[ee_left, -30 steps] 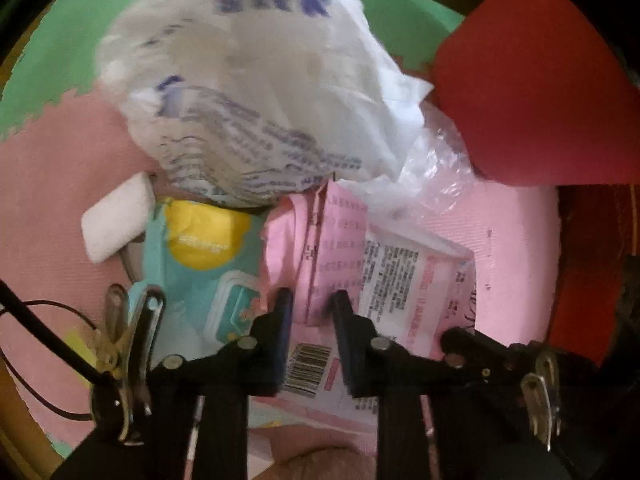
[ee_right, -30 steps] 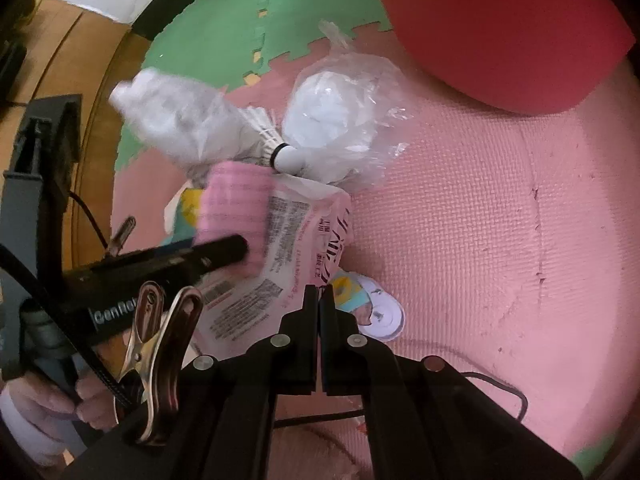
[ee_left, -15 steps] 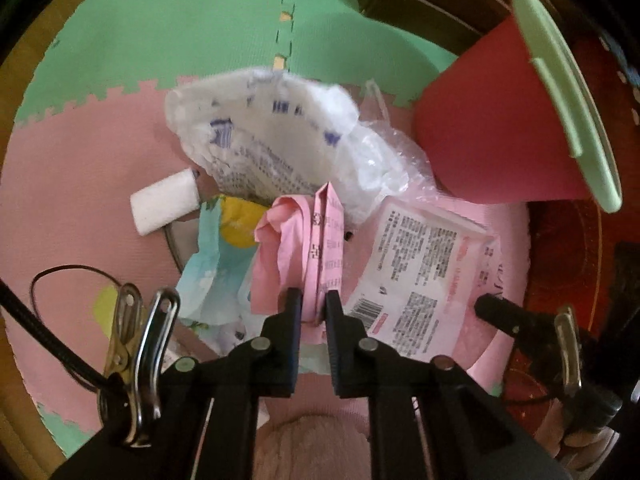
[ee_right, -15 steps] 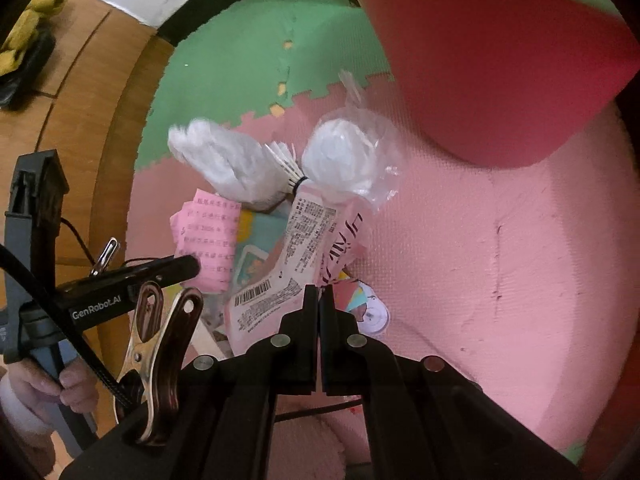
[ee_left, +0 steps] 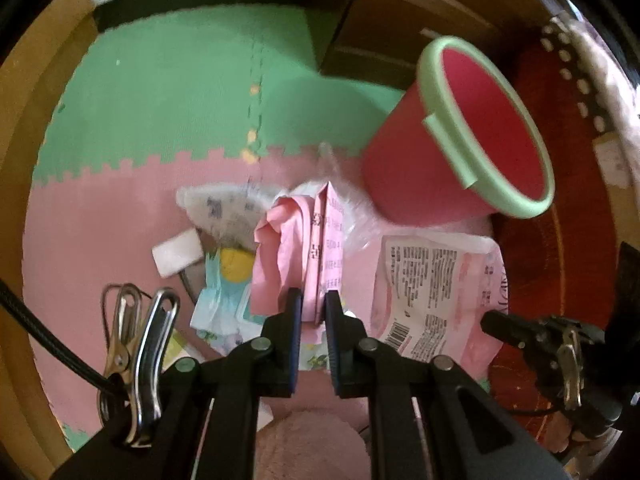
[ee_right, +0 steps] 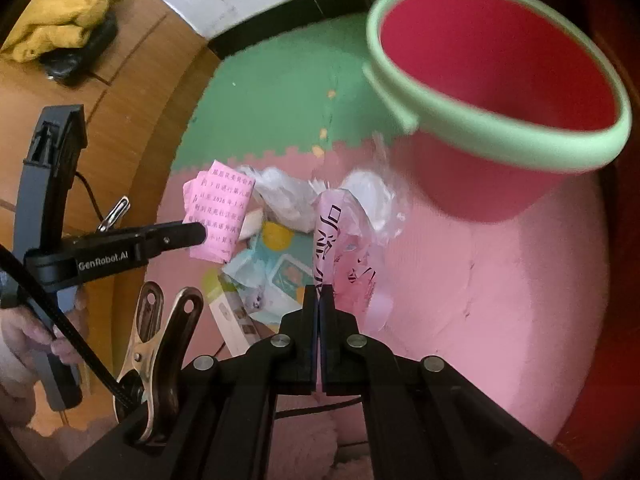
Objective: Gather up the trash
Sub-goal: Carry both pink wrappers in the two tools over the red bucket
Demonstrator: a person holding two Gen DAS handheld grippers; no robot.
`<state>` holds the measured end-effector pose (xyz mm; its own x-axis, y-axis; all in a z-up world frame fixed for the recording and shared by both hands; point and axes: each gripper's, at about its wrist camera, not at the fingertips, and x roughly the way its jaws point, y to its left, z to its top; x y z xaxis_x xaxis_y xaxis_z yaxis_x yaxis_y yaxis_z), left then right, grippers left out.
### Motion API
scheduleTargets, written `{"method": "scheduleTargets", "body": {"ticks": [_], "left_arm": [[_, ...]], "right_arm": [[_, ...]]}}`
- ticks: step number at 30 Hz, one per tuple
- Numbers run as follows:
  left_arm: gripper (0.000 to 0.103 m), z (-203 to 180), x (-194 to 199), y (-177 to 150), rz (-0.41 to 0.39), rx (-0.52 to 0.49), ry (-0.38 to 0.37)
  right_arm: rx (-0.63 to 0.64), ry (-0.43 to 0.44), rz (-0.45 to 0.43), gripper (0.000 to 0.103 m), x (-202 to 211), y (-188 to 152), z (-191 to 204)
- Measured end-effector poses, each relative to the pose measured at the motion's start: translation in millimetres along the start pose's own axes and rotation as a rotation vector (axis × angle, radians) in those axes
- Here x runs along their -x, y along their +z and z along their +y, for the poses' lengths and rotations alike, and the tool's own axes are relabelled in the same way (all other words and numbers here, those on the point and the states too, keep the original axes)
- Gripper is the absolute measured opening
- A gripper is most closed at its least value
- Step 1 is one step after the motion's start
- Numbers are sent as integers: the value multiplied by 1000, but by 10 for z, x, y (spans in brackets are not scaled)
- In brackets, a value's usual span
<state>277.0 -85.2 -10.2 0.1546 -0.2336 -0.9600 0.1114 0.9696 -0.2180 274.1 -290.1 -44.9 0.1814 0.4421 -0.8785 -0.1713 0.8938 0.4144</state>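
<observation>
My left gripper (ee_left: 313, 300) is shut on a crumpled pink printed paper (ee_left: 296, 240), which hangs above the floor mat. In the right wrist view the same paper (ee_right: 218, 212) sits at the tip of the left gripper (ee_right: 196, 234). A pink-and-white printed wrapper (ee_right: 340, 232) is pinched in my right gripper (ee_right: 319, 290), whose jaws are shut on its edge; the wrapper (ee_left: 432, 288) also shows in the left wrist view beside the right gripper (ee_left: 490, 320). The red bin (ee_right: 500, 80) with a green rim (ee_left: 452, 120) stands just beyond, its opening in view.
Left on the pink mat (ee_right: 500, 280) are a white printed bag (ee_left: 224, 208), a clear bag of tissue (ee_right: 372, 196), a teal wipes packet (ee_right: 280, 268) and a white block (ee_left: 178, 252). A hand (ee_right: 24, 340) holds the left gripper's handle. Wooden furniture flanks the mat.
Both grippers have risen from the floor, lifting the pink paper and the wrapper off the pile. The bin's open top has come into view.
</observation>
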Motion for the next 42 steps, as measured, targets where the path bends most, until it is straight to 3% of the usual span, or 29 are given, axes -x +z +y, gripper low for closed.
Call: {"method": "scheduleTargets", "body": {"ticks": [8,15,23,28,42], "left_arm": [[12,-349,448,210,-98,-56,-44],[12,-781,677,492,-165,-135,-108],[12,-1231,560,794,-172,-175,-177],[12,-1456,300,967,-154,-213,-168],[16,-1618,-211,1199,-108,-260,-127]], "right_arm": [[53,-15,-107,1,604,32,93],[24,-13,-239,1,1153,29,87],[-18,-46,-329,1,1541,51,11],[-24,-75,-364,1,1668,92,0],[-107,-132,-416,1,1646,186,-248]]}}
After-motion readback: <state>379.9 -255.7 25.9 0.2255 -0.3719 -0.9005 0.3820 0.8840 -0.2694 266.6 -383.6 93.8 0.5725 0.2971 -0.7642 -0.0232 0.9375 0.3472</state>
